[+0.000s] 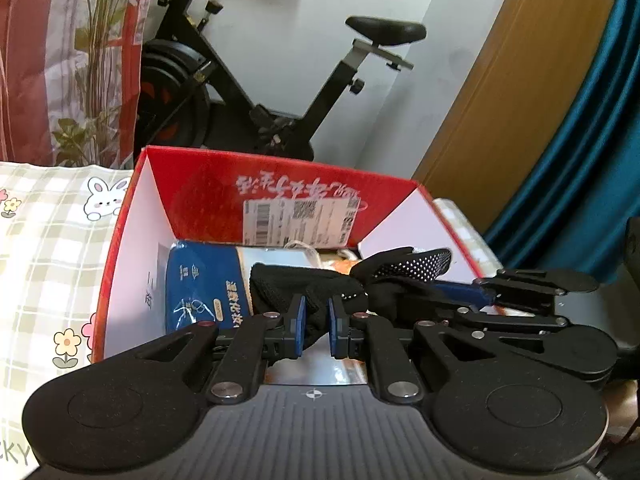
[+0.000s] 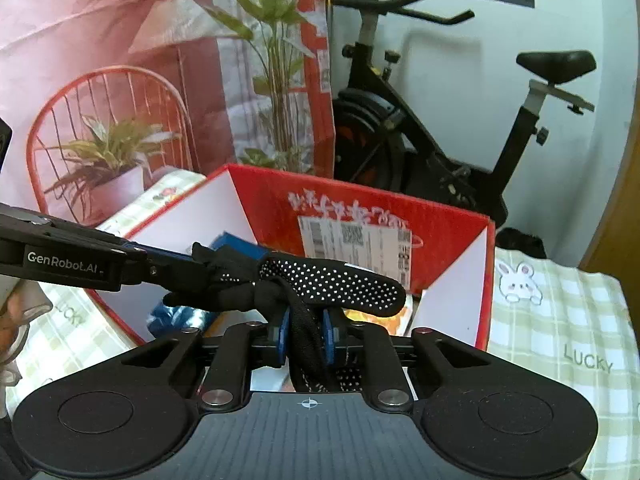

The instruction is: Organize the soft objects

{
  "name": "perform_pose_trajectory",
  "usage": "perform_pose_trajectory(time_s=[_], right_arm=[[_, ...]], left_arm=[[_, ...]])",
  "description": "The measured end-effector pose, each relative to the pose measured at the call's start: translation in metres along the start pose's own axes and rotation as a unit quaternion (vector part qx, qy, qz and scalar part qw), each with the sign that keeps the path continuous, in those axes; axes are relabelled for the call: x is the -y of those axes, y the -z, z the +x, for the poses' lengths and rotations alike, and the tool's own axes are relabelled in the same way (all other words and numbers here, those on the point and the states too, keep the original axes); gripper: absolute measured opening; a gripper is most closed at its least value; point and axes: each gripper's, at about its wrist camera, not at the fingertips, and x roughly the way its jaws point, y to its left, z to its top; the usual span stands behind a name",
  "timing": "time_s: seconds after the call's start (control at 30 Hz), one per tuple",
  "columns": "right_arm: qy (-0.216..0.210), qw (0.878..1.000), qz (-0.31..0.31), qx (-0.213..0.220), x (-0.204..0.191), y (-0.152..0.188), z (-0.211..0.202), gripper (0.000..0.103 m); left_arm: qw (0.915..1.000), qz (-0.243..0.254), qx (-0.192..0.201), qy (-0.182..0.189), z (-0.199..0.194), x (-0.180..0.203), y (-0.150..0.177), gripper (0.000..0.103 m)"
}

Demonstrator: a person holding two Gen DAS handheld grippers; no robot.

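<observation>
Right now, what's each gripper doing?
Left gripper: shut on the black dotted glove.
Right gripper: shut on the same glove.

This is a room in a home, used partly for storage and exercise. A black exercise bike [image 2: 440,128] stands against a white wall [image 1: 288,40], with a wooden door [image 1: 520,92] and a teal curtain [image 1: 592,152] to one side. A checked cloth [image 2: 560,320] printed with rabbits and flowers covers the surface in front. On it sits an open red box [image 1: 280,196] bearing a shipping label [image 1: 298,222]. A large printed bag [image 2: 120,60] showing plants stands behind.
</observation>
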Motion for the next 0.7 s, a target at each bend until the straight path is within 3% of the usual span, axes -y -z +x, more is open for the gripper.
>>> perform_pose_trajectory(time_s=[0.17, 0.43, 0.53, 0.6, 0.67, 0.7], right_arm=[[0.029, 0.999, -0.023, 0.002, -0.004, 0.001, 0.001, 0.036], [0.020, 1.000, 0.003, 0.023, -0.007, 0.000, -0.021, 0.052], [0.020, 0.999, 0.015, 0.033, -0.012, 0.001, -0.031, 0.067], [0.020, 0.998, 0.029, 0.048, -0.013, 0.004, -0.039, 0.085], [0.022, 0.997, 0.041, 0.061, -0.016, 0.006, -0.047, 0.096], [0.024, 0.997, 0.045, 0.066, -0.017, 0.008, -0.050, 0.102]], left_arm=[[0.9995, 0.028, 0.002, -0.016, -0.004, 0.001, 0.002, 0.039], [0.9987, 0.041, 0.011, -0.027, -0.029, -0.002, 0.004, 0.043], [0.9986, 0.040, 0.019, -0.029, -0.042, -0.004, 0.006, 0.051], [0.9986, 0.041, 0.025, -0.022, -0.051, -0.004, 0.008, 0.058], [0.9981, 0.045, 0.028, -0.031, -0.058, -0.002, 0.011, 0.085], [0.9976, 0.047, 0.032, -0.038, -0.063, 0.000, 0.013, 0.093]])
